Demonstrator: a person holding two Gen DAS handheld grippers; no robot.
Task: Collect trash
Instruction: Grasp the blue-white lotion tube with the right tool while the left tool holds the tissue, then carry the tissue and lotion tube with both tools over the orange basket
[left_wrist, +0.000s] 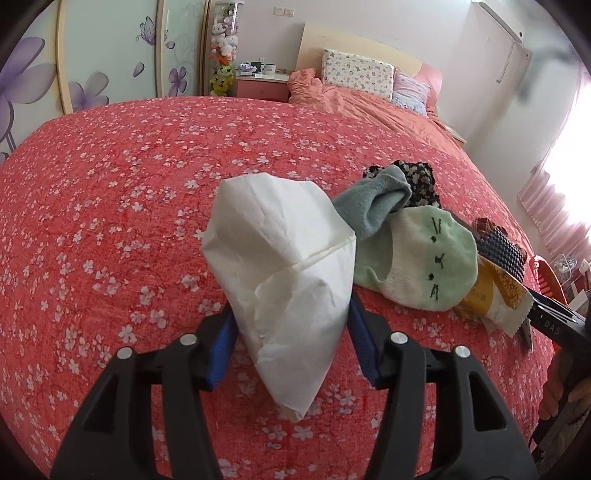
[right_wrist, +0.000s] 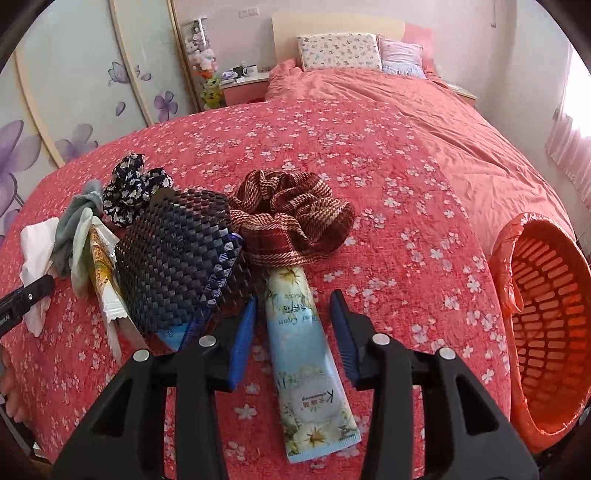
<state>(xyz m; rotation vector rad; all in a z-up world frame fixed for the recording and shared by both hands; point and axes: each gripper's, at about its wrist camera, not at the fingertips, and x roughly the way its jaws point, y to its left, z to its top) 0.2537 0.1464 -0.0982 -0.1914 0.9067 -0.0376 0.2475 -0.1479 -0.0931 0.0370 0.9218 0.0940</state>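
The woven pouch (right_wrist: 177, 258) hides the top of a blue tube (right_wrist: 173, 338) beneath it. The hand cream tube (right_wrist: 303, 354) has its cap end tucked under the brown scrunchie (right_wrist: 291, 225). The orange basket (right_wrist: 546, 332) is cut off at the right edge. The mugs on the nightstand (left_wrist: 262, 79) are too small to read.
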